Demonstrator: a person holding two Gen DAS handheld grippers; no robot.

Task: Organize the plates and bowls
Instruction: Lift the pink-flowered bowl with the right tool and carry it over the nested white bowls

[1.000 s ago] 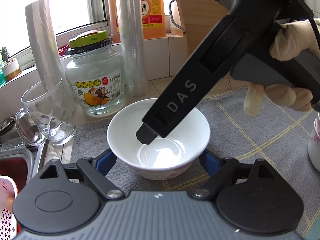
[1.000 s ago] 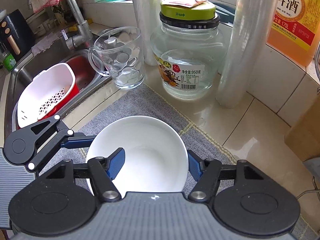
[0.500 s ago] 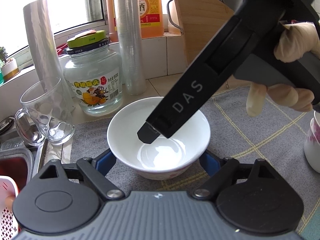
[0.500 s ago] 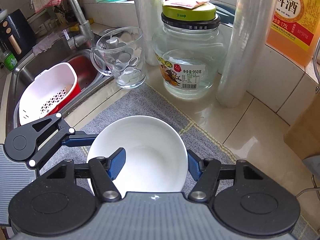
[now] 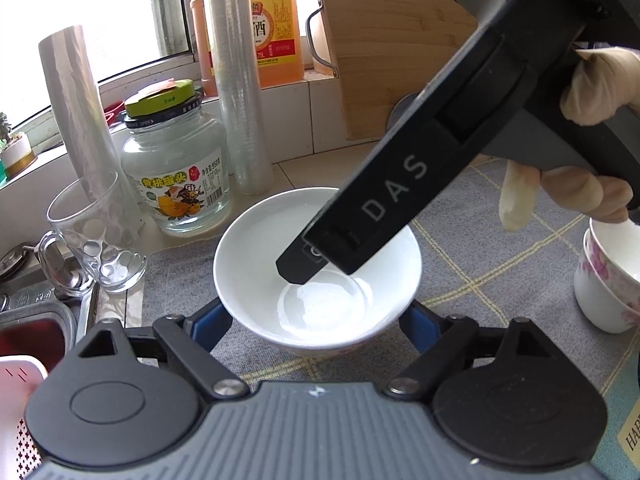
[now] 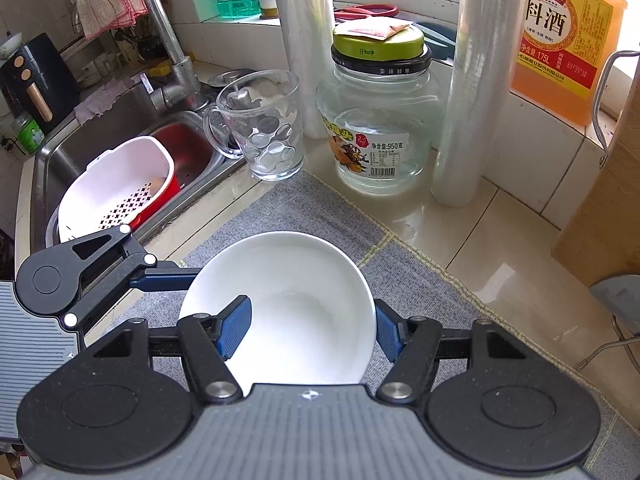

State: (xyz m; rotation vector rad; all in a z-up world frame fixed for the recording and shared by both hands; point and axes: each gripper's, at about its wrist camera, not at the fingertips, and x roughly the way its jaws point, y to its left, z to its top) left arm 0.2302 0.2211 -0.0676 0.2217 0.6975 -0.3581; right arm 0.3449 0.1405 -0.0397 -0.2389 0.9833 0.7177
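A white bowl with a pink flower pattern outside sits on a grey checked mat. My left gripper is open, one blue finger on each side of the bowl's base. My right gripper reaches in from above: its left finger is inside the bowl, its right finger outside the rim. Its jaws stand wide, not pressing the wall. The bowl also shows in the right wrist view. Two stacked flowered bowls stand at the right.
A glass mug, a glass jar with a green lid and two rolls of plastic film stand behind the mat. A sink with a white colander lies left. A wooden board and an oil jug stand behind.
The view has shifted slightly right, so the stacked bowls show more. The bowl and both grippers keep the same places relative to each other.
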